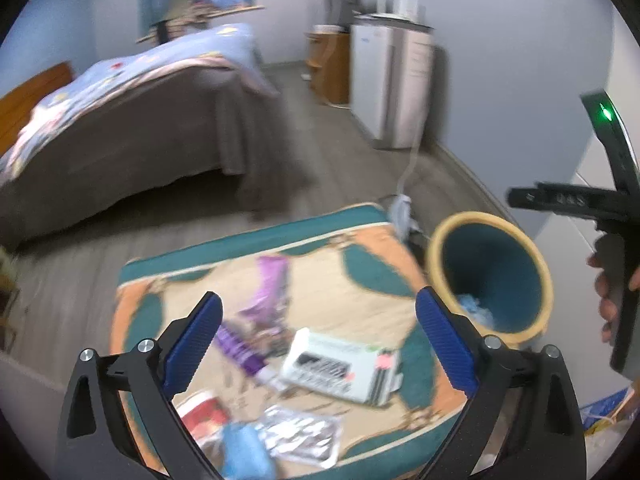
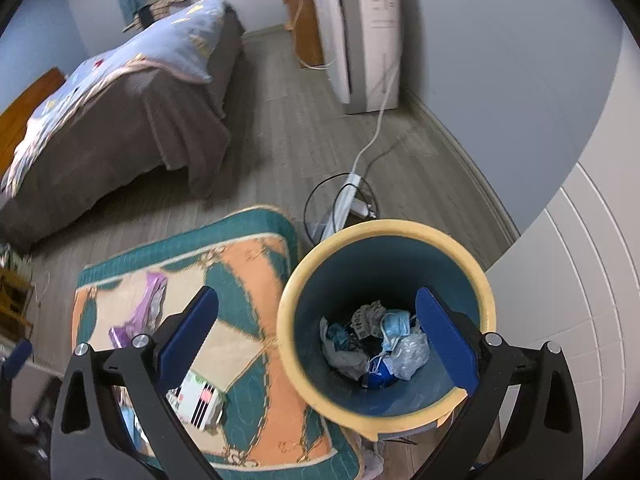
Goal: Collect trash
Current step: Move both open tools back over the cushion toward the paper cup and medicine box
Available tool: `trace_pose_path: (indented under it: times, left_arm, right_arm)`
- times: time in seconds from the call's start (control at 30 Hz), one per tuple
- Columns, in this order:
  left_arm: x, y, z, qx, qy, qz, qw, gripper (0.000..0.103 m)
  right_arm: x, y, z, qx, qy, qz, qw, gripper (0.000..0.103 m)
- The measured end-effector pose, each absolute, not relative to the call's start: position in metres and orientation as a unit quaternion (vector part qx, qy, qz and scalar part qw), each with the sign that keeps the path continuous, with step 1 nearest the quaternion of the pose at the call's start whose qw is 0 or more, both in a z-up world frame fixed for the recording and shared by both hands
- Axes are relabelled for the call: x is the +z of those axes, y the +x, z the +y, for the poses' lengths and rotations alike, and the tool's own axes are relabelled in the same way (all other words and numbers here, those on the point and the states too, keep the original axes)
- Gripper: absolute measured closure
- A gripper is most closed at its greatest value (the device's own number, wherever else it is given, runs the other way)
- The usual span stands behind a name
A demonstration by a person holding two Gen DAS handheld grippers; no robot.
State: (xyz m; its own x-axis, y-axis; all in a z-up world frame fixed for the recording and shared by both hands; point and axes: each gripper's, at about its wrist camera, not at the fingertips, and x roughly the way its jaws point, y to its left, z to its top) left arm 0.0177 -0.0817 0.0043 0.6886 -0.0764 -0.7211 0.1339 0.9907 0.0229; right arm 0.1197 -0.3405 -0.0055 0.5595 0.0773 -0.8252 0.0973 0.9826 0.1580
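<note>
A teal bin with a yellow rim (image 2: 386, 226) stands by the rug's right edge and holds face masks, crumpled paper and plastic (image 2: 380, 346). My right gripper (image 2: 316, 340) hangs open over the bin with nothing between its blue pads. My left gripper (image 1: 320, 344) is open above the patterned rug (image 1: 360, 276), nothing in it. Under it lie a white printed box (image 1: 340, 368), purple wrappers (image 1: 268, 292), a silver foil packet (image 1: 300, 436), a red packet (image 1: 204, 412) and a blue mask (image 1: 244, 456). The bin (image 1: 490, 272) shows to the right in the left wrist view.
A bed with a brown skirt and blue blanket (image 2: 120, 92) stands at the back left. A white appliance (image 2: 360, 40) stands by the wall, its cable running to a power strip (image 2: 348, 196) behind the bin. White cabinet doors (image 2: 580, 280) are on the right.
</note>
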Motion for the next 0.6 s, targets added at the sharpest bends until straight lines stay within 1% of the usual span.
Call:
trace_pose_path:
  times: [0.17,0.3,0.47,0.6]
  left_arm:
    - [-0.012,-0.006,-0.021,0.011,0.004,0.407,0.913,0.006]
    - [-0.026,-0.013,0.02,0.058,-0.037,0.421,0.904,0.006]
    - [-0.056,-0.021,0.058,0.098,-0.022,0.453,0.886,0.006]
    - [-0.079,-0.026,0.079,0.106,-0.029,0.478,0.871,0.006]
  right_arm:
    - [-0.01,0.105,-0.317,0.01,0.081,0.479,0.874,0.006]
    - [-0.019,0.095,-0.28,0.032,0.041,0.489,0.871,0.006]
    - [-0.022,0.088,-0.232,0.055,-0.001,0.49,0.87,0.006]
    - [-0.03,0.08,-0.207,0.065,0.015,0.485,0.872,0.006]
